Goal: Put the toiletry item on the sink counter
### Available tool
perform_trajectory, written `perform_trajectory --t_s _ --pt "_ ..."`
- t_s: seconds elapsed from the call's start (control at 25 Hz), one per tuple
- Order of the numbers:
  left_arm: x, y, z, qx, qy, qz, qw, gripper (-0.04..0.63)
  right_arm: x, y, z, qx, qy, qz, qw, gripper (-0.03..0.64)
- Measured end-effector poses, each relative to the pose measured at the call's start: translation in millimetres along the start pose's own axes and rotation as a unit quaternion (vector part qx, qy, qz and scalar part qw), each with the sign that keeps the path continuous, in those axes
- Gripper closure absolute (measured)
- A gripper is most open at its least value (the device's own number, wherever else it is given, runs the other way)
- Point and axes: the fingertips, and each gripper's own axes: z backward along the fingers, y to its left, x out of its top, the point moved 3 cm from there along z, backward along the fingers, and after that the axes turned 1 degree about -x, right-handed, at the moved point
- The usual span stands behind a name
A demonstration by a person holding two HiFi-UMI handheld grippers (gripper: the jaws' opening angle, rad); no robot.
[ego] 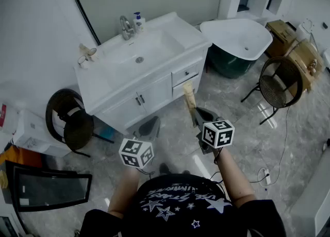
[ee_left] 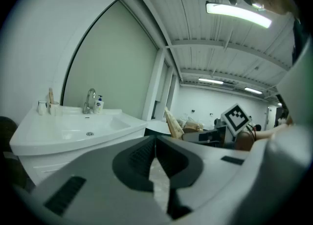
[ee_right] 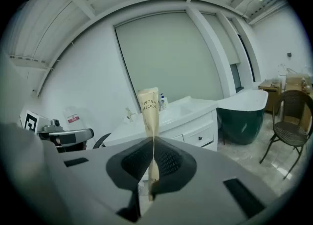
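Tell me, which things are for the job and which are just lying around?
For the job: toothbrush packet, pinched in the right gripper; sink counter.
Just lying about: soap bottle, cups, bathtub, wicker chair.

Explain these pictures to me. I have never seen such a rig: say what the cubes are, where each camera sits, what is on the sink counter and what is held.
There is no robot here. A person holds a hand-held gripper in each hand, and the patterned cubes are parts of those grippers. The head view looks down from the person's head. The other two views ride on the grippers and look along their fingers. The right gripper is shut on a tan toothbrush packet. The left gripper is shut and empty. On the white sink counter stand a faucet, a pump bottle and two small cups near its left end. The packet is not yet on the counter.
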Motion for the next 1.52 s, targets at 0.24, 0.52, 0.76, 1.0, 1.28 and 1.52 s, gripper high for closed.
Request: perform_trajectory --t_s 0.24,0.52,0.76,1.0,1.28,1.52 --pt "-1.1 -14.7 -6.0 -0.007 0.007 -0.012 0.9999 0.572 3.3 -5.1 8.0 0.005 -0.002 0.005 1.000 0.599" --pt "-5.7 -34.1 -9.1 -0.002 0.013 -0.016 0.9998 0.572 -1.8 -12.7 20.7 0.017 0.004 0.006 1.000 0.598" --pt "-14.8 -44.0 -3.7 0.021 0.014 -0.007 0.9997 0.572 -14.9 -19.1 27.3 0.037 0.012 -0.009 0.999 0.599" --pt "-27.8 -51.0 6.0 0.047 0.012 -0.002 0.9988 0.572 -26.3 -25.7 35.3 0.048 0.015 -0.014 0.999 0.598" --pt "-34.7 -49.5 -2.9 0.055 0.016 0.017 0.9982 0.572 -26.0 -38.9 30.4 0.043 0.015 -0.024 0.999 0.598" --pt "-31.0 -34.7 -24.9 0.041 0.021 0.016 0.9988 0.572 -19.2 -53.9 20.5 0.027 0.007 -0.041 0.999 0.598"
